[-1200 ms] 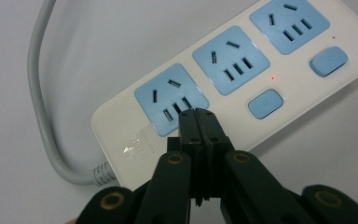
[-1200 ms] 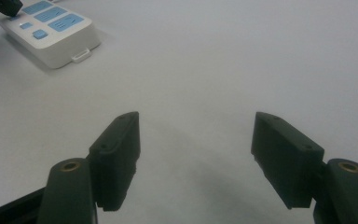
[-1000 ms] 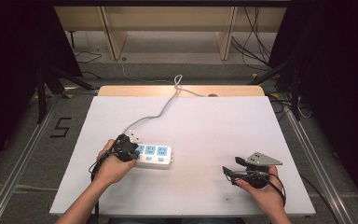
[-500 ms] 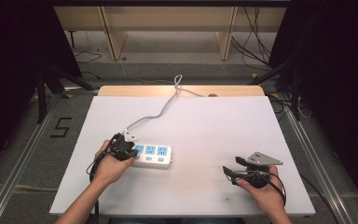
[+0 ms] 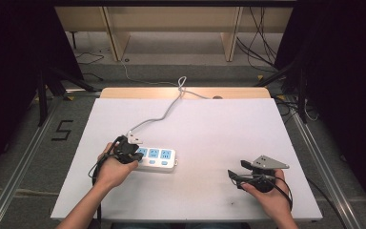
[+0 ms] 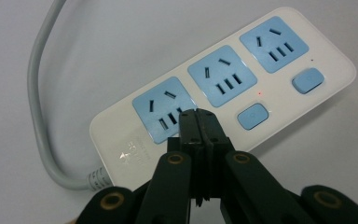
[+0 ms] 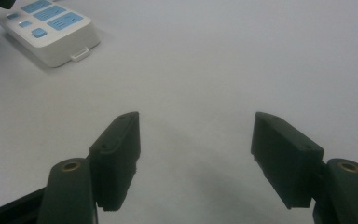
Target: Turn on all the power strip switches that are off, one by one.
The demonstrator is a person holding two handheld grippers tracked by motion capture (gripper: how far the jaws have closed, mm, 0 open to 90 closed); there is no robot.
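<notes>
Power strip [image 5: 156, 158] first: it lies flat on the white table [image 5: 209, 124], left of centre and toward my side, white with three blue sockets in a row and small blue buttons beside them. Its grey cord [image 5: 164, 112] runs from the strip's left end up across the table to the far edge. My left gripper [image 5: 128, 153] sits at that left end, and in the left gripper view [image 6: 198, 116] its two black jaws are pressed together with nothing between them, the tips lying over the lower edge of the nearest socket [image 6: 164, 115], where that socket's own button would be; I cannot tell whether they press on the strip. A small red light [image 6: 259, 93] glows by the middle socket. My right gripper [image 5: 238, 174] is well apart, near the table's right front, and in the right gripper view [image 7: 196, 130] its jaws stand spread wide over bare table, holding nothing. From there the strip [image 7: 46, 28] shows in the far upper left corner.
</notes>
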